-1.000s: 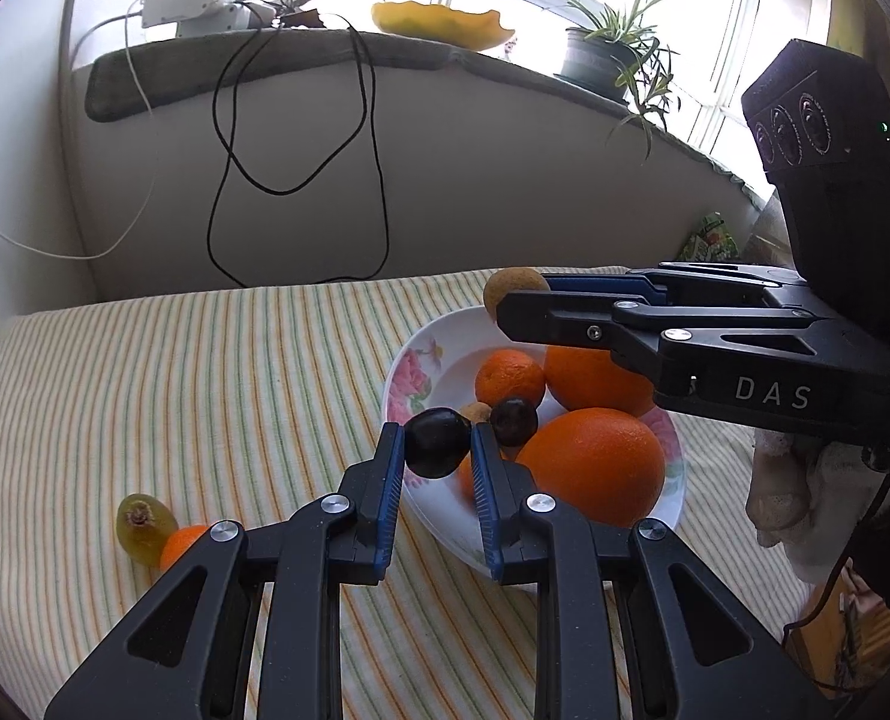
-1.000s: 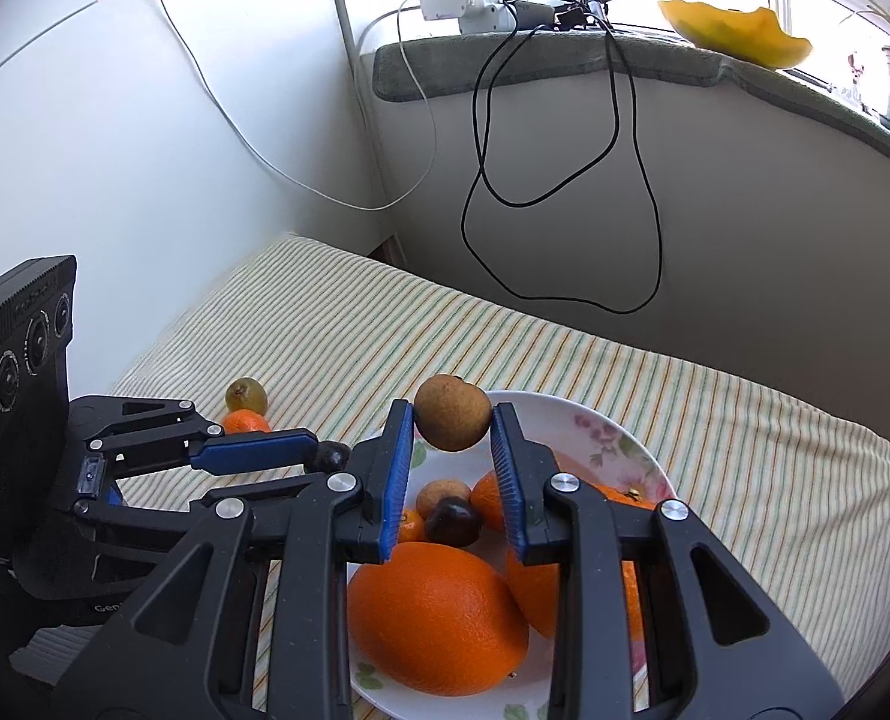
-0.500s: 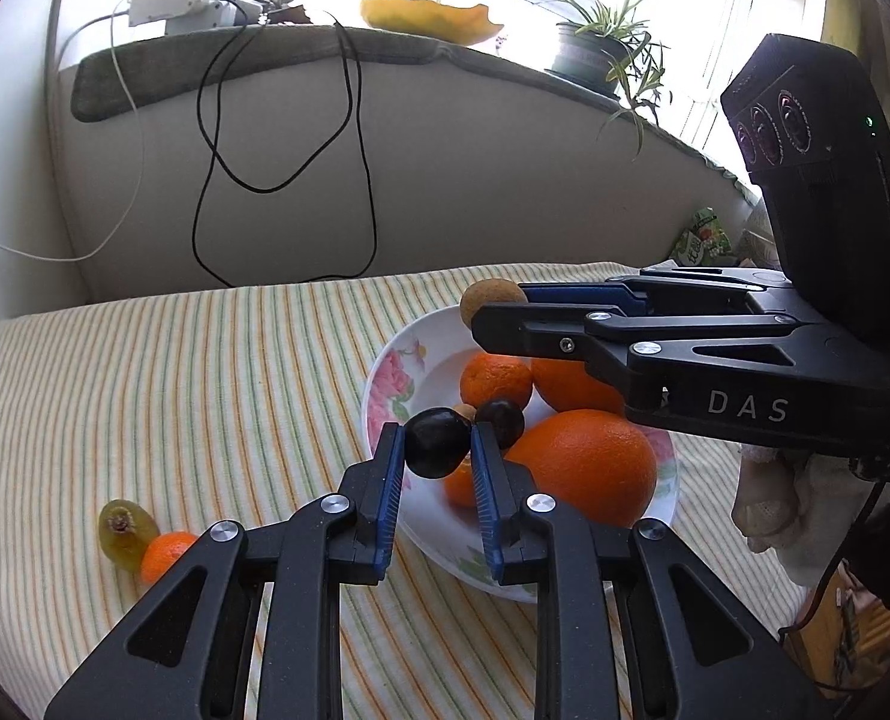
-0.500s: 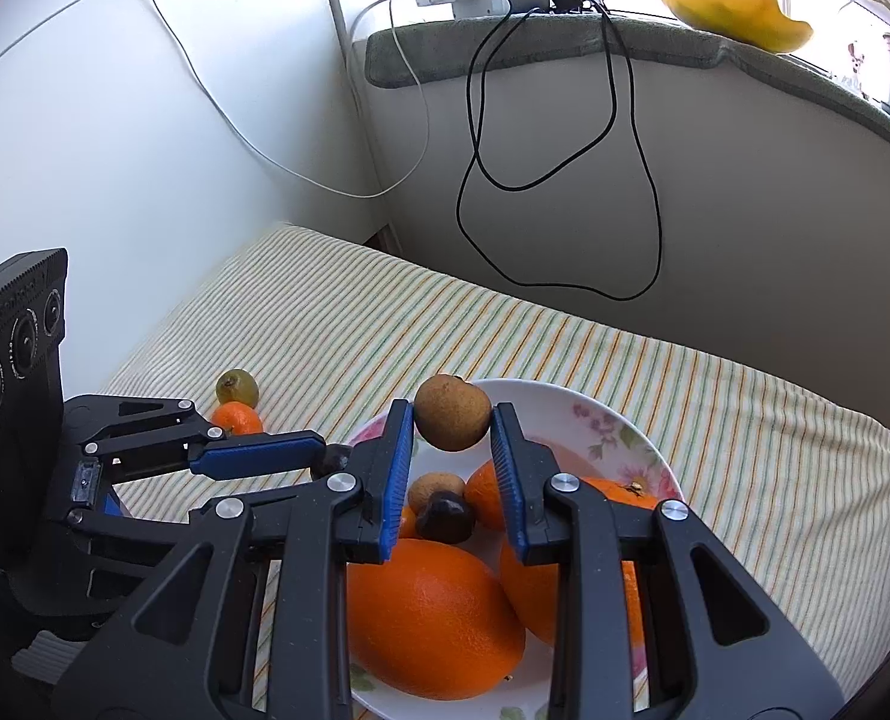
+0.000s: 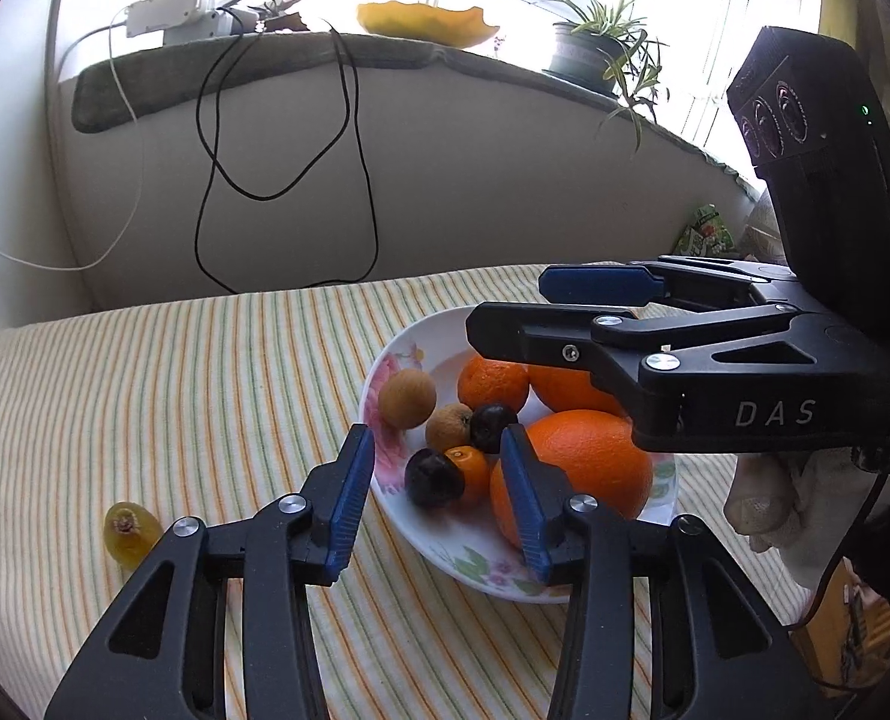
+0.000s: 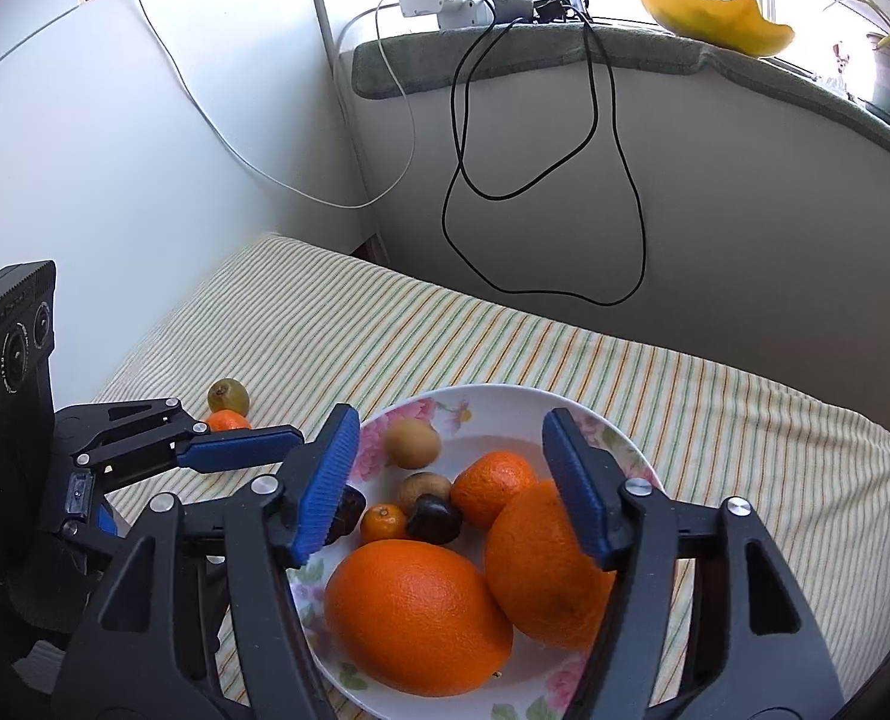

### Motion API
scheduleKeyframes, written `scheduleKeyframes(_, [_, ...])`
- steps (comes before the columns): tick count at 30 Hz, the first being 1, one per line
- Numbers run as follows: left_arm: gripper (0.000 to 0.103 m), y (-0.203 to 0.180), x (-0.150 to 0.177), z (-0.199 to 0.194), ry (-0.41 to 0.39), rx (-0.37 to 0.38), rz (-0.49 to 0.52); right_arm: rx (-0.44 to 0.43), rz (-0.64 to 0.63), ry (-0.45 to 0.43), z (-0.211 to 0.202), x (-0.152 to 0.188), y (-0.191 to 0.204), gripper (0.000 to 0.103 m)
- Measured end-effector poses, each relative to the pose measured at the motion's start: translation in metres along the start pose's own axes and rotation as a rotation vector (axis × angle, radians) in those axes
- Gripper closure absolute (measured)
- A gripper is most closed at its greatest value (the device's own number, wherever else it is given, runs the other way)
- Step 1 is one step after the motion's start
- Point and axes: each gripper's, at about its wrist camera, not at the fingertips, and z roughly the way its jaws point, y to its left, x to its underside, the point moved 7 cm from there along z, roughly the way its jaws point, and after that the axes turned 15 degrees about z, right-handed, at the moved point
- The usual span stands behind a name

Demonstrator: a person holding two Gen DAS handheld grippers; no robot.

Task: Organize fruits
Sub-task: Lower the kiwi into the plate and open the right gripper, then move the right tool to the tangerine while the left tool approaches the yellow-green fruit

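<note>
The striped cloth (image 5: 175, 372) bears a floral plate (image 5: 493, 576) heaped with oranges (image 6: 418, 618). Both grippers hang over it, their jaws having just been opening with nothing between them. The right gripper (image 6: 466, 486) has let its brown fruit (image 6: 412, 443) settle by the far rim; the left gripper (image 5: 436, 489) has let a dark plum (image 5: 434, 478) rest beside a small tangerine (image 5: 472, 471). Best lift both straight out — the pile looks ready to roll. Next, I judge, the green fruit (image 5: 128, 531) and the mandarin (image 6: 226, 420) — both off the plate.

Oranges (image 6: 421, 618), brown fruits (image 5: 407, 398) and dark plums (image 5: 434, 477) fill the floral plate (image 5: 493, 576).
</note>
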Motion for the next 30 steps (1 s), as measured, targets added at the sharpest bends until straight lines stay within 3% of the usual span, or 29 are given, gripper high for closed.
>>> scheduleKeyframes(21, [0.061, 0.005, 0.01, -0.018, -0.007, -0.03, -0.015, -0.01, -0.016, -0.014, -0.01, 0.005, 0.017, 0.034])
scheduleKeyframes(25, [0.061, 0.009, 0.013, -0.023, -0.009, -0.04, -0.024, -0.018, -0.012, -0.03, -0.015, 0.006, 0.023, 0.023])
scheduleKeyframes(30, [0.061, 0.016, 0.019, -0.028, -0.008, -0.056, -0.037, -0.03, -0.015, -0.036, -0.018, 0.008, 0.032, 0.022])
